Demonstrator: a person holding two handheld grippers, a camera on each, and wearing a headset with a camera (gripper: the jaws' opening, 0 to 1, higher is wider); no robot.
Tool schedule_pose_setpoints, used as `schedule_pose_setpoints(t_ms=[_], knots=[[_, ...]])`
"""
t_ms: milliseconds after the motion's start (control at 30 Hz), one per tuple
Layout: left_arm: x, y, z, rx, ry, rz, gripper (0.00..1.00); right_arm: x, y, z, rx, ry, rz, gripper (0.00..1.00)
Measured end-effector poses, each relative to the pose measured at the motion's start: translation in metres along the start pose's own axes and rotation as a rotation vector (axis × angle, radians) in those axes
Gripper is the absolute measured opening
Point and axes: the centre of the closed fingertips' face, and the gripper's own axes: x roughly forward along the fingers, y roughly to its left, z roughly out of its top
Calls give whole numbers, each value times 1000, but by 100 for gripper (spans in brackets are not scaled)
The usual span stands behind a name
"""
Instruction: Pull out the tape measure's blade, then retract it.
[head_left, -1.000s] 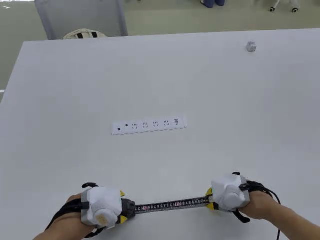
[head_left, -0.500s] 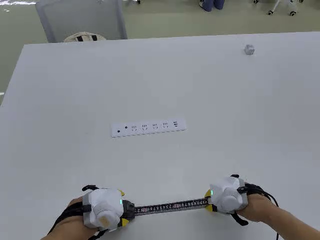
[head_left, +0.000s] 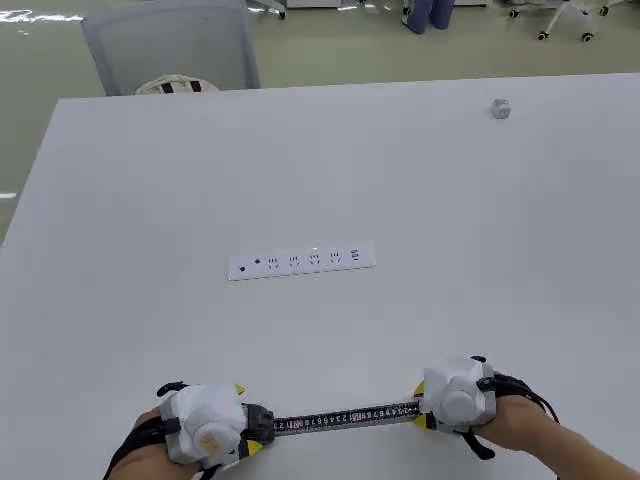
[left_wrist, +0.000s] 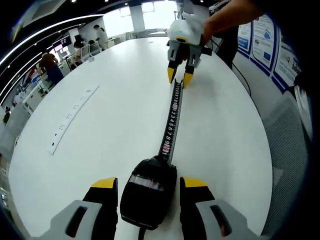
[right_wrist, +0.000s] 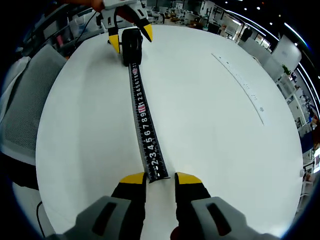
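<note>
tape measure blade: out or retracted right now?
Out. The blade runs from the case held in the left gripper to the right gripper pinching its tip; printed numbers are exposed.

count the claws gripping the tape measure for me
2. The left claw grips the black case at near left. The right claw pinches the tip of the blade at near right. None seems hidden.

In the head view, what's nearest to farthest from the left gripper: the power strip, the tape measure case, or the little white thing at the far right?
1. Tape measure case, between the left gripper's jaws.
2. Power strip, mid-table, ahead of it.
3. Small white object, far right, near the table's back edge.
</note>
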Motion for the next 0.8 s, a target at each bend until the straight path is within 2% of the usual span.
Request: schedule_pose_setpoints(t_ms=[133,267,300,367,500,700,800], knots=[[-1,-1,-1,-1,4,4,48,1,3,2,31,-12,8,25],[-5,0,-3,-82,-9,43,48,1,3,4,79,-21,-11,27],[-7,2,-4,-94,-8,67,48,2,6,5,131,-34,-11,29],[-8,2,-5,-124,-10,77,48,1,4,5,124,-33,-23,31],[-12,5,-7,-174,-17,116,50,1,5,4,173,-38,-43,35],[-19,-1,-7,-237,-30,147,50,-2,4,7,264,-74,-86,40],[-22,-3,-9,-272,-35,166,55,-4,5,7,289,-76,-108,41]])
